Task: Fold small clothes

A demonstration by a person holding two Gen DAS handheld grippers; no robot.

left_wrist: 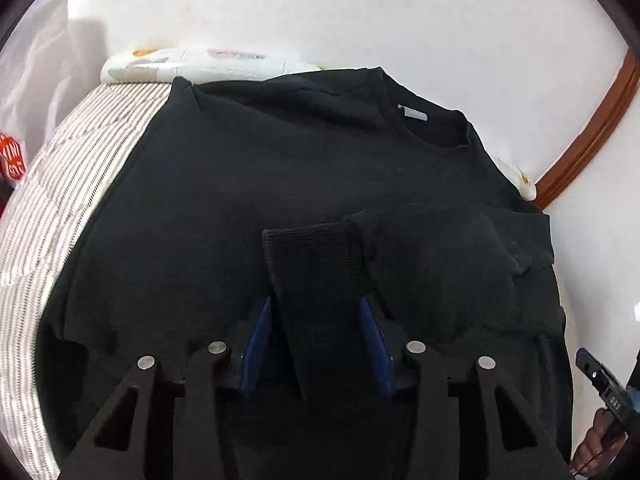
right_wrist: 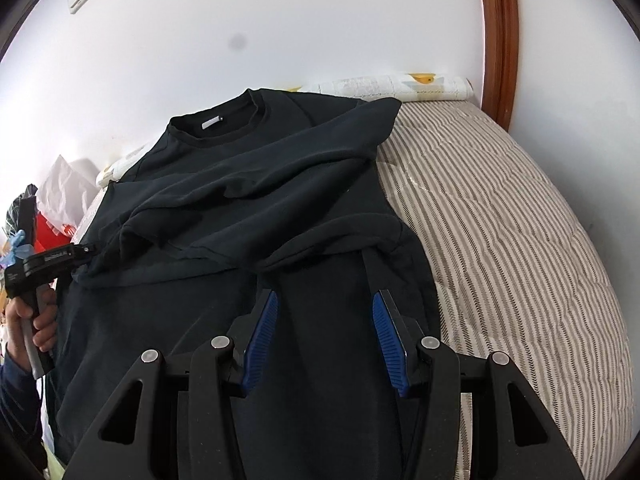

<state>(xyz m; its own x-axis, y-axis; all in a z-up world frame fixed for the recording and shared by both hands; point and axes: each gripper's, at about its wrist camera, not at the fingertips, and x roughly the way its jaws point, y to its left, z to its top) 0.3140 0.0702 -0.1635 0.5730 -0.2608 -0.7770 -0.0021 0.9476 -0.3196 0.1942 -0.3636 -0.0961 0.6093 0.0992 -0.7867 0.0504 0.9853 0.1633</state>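
Note:
A black long-sleeved sweatshirt [left_wrist: 260, 184] lies flat on a striped bed, collar and white neck label [left_wrist: 412, 112] at the far end. One sleeve is folded across its body, and the ribbed cuff [left_wrist: 316, 256] lies between the blue pads of my left gripper [left_wrist: 316, 308], whose jaws stand apart. In the right wrist view the sweatshirt [right_wrist: 280, 184] has both sleeves laid over the body. My right gripper [right_wrist: 325, 304] is open above the lower body of the sweatshirt. The left gripper [right_wrist: 86, 250] shows at the sweatshirt's left edge; its jaw state is unclear there.
The striped bedspread [right_wrist: 500, 216] extends to the right of the garment and shows at left in the left wrist view [left_wrist: 76, 184]. A patterned pillow [left_wrist: 192, 64] lies at the head against a white wall. A wooden door frame [right_wrist: 500, 40] stands behind. Bags and clutter [right_wrist: 52, 200] sit beside the bed.

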